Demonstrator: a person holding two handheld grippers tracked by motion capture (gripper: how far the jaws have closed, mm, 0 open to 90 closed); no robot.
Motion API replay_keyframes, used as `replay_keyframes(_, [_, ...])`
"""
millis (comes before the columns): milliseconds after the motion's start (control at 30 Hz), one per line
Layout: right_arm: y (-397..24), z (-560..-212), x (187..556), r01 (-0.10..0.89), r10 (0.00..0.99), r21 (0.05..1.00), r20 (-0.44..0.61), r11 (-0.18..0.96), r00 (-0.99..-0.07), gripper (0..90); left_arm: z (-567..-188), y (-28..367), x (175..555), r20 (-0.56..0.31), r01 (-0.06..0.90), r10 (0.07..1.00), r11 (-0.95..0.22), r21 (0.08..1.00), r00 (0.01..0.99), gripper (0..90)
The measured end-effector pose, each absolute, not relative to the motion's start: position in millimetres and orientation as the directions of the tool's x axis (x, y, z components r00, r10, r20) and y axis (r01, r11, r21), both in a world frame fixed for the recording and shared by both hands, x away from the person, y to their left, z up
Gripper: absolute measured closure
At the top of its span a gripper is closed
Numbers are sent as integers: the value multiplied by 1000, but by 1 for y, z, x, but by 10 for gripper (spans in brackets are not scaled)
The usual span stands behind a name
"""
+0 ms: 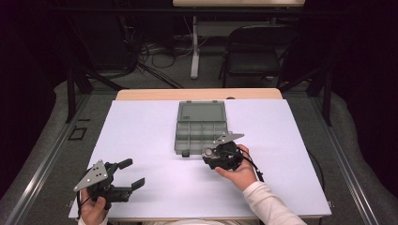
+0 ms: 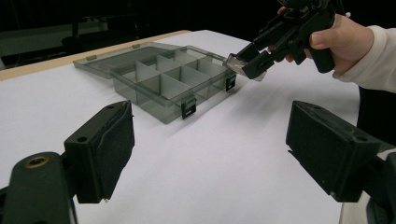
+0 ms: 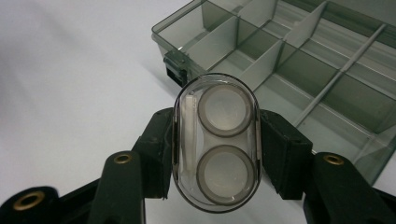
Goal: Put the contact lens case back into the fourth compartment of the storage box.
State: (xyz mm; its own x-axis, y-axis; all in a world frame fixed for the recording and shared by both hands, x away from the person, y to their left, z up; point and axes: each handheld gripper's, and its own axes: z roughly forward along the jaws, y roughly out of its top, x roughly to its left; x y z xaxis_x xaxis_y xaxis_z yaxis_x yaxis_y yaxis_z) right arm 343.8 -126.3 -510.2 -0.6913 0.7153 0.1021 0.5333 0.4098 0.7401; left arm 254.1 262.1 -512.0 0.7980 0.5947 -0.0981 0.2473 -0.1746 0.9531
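Observation:
A grey see-through compartment box (image 1: 200,127) lies open mid-table, its lid folded back toward the far side. My right gripper (image 3: 215,156) is shut on a clear oval case (image 3: 216,143) with two round wells, held just above the box's near edge (image 3: 233,56). In the left gripper view that case (image 2: 238,63) hangs beside the box's front corner (image 2: 205,91), gripped by the right gripper (image 2: 250,58). My left gripper (image 1: 133,174) rests open at the table's near left, nothing between its jaws, well apart from the box.
The white table top (image 1: 141,131) carries the box with its several bare compartments. Two black latches (image 2: 188,110) hang on the box's front wall. A dark chair (image 1: 256,51) and cables stand on the floor beyond the far edge.

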Motion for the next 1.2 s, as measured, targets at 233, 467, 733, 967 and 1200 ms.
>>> replay_keyframes(233, [-129,-505,347,547,729,736,108,399,-676,487,-512,262,254,-99,246,598,-170,954,796,161])
replay_keyframes(467, [-131,-500,349,558,732,727,112,401,-672,487,-512,262,253,-99,247,599,-170,954,795,161])
replay_keyframes(733, [-135,-490,359,575,738,719,130,390,-662,486,-512,262,252,-101,250,601,-169,953,793,161])
replay_keyframes(967, [-140,-480,378,604,748,708,164,365,-643,487,-512,262,252,-99,250,600,-174,953,794,161])
replay_keyframes(1200, [-141,-471,389,603,756,712,156,359,-636,487,-512,261,253,-102,251,593,-174,952,799,161])
